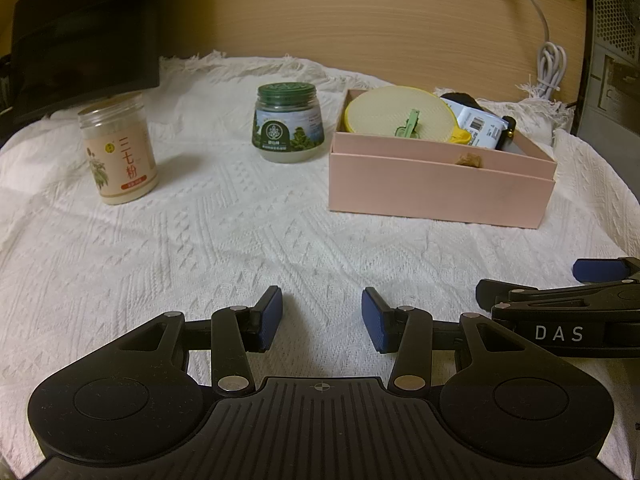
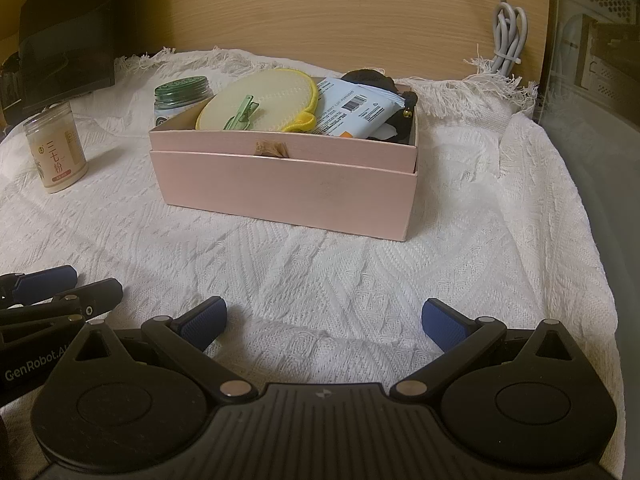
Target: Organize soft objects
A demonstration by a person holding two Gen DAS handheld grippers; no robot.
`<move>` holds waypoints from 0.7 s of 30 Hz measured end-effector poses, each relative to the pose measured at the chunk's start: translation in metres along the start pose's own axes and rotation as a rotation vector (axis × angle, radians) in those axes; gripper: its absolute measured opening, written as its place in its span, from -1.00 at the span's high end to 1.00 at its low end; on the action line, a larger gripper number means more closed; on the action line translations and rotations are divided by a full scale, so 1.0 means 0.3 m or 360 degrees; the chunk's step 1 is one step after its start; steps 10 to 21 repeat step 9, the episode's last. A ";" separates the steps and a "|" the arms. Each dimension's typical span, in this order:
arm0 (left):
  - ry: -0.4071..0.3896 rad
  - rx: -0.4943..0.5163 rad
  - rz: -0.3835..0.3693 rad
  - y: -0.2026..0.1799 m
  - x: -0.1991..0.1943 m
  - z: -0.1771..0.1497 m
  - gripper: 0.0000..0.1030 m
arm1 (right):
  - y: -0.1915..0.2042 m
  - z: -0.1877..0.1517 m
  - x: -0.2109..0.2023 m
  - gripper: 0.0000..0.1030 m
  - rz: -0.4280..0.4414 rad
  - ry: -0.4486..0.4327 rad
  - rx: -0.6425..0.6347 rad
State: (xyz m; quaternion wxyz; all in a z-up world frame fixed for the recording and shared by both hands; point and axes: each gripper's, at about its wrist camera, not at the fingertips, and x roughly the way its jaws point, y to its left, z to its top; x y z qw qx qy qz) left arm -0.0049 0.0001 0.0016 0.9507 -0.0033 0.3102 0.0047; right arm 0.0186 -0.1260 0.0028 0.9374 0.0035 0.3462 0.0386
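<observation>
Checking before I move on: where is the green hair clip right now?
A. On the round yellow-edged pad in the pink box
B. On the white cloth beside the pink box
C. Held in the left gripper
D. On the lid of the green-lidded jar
A: the green hair clip lies on the round yellow-edged pad, which leans inside the pink box; the left gripper is open and empty.

Ahead of the tools stand two jars (image 1: 118, 150) (image 1: 287, 122), one pink box (image 1: 440, 184) and one round yellow-rimmed pad (image 1: 396, 114).

A home desk: white knitted cloth (image 1: 240, 220), wooden backboard (image 1: 360, 20), dark monitor (image 1: 80, 32), household jars (image 1: 118, 148).
</observation>
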 end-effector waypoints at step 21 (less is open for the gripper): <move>0.0001 0.0007 0.0012 0.000 0.001 0.001 0.05 | 0.000 0.000 -0.001 -1.00 0.0000 0.0000 0.0000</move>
